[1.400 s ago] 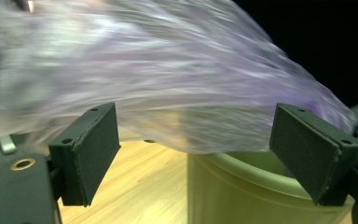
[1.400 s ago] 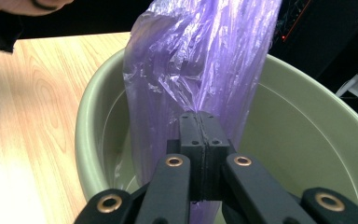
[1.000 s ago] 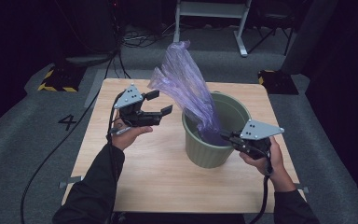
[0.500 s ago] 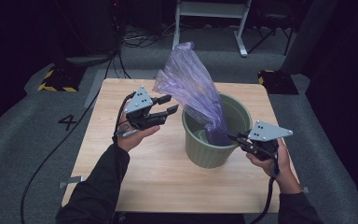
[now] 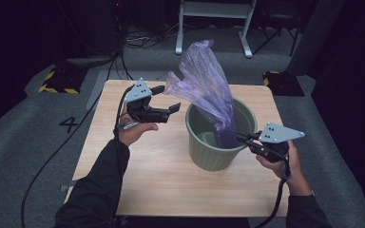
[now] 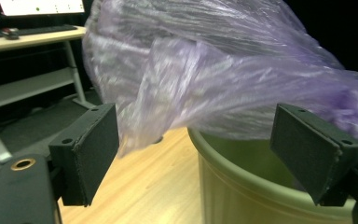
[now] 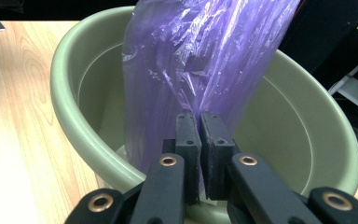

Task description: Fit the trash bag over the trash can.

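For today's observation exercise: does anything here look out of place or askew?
Yes. The crumpled purple plastic bag is not lining the green plastic bin; it juts up, leaning left over the rim, pinched at one edge by the right gripper.

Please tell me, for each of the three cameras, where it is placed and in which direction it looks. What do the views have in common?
High view: above the person's side, looking forward and down on the table; both forearms, left gripper and right gripper show.
Left gripper view: rides on the left gripper, looking between its open jaws at the bag above the bin.
Right gripper view: rides on the right gripper, looking into the bin; its jaws pinch the bag.
Shared: purple bag, green bin and wooden table.
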Available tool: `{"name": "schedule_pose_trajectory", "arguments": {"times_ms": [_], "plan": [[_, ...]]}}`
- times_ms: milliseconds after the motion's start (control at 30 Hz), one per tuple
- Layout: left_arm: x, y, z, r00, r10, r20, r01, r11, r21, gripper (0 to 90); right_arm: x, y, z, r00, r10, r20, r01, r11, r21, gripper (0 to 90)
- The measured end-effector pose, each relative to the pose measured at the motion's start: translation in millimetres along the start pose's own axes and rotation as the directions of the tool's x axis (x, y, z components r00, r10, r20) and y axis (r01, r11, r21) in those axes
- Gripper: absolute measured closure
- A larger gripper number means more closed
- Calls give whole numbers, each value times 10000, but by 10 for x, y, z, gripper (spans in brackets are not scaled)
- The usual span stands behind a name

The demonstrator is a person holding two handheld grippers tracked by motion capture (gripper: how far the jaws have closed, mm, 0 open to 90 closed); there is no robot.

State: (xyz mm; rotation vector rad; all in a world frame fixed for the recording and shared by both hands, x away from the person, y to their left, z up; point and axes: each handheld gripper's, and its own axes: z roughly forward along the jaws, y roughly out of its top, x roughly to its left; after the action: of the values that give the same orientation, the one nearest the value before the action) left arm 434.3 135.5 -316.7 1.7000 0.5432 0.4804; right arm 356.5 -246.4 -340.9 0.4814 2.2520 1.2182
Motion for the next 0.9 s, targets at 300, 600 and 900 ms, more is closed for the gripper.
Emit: {"name": "schedule_pose_trajectory", "arguments": {"times_ms": [300, 600, 900], "plan": [[-76, 84, 123, 9932, 1135, -258, -1121, 9923, 525, 788, -11, -15, -51, 9999, -93, 99, 94, 9999, -109, 832], [-161, 56, 126, 9875, 1562, 198, -1571, 9857, 601, 899, -62, -32, -75, 9980, 332, 543, -321, 9993, -211, 599], [-326, -4, 65, 9800, 1909, 569, -1938, 9798, 495, 899, -56, 24, -86, 9948, 829, 590, -800, 9955, -502, 293]]}}
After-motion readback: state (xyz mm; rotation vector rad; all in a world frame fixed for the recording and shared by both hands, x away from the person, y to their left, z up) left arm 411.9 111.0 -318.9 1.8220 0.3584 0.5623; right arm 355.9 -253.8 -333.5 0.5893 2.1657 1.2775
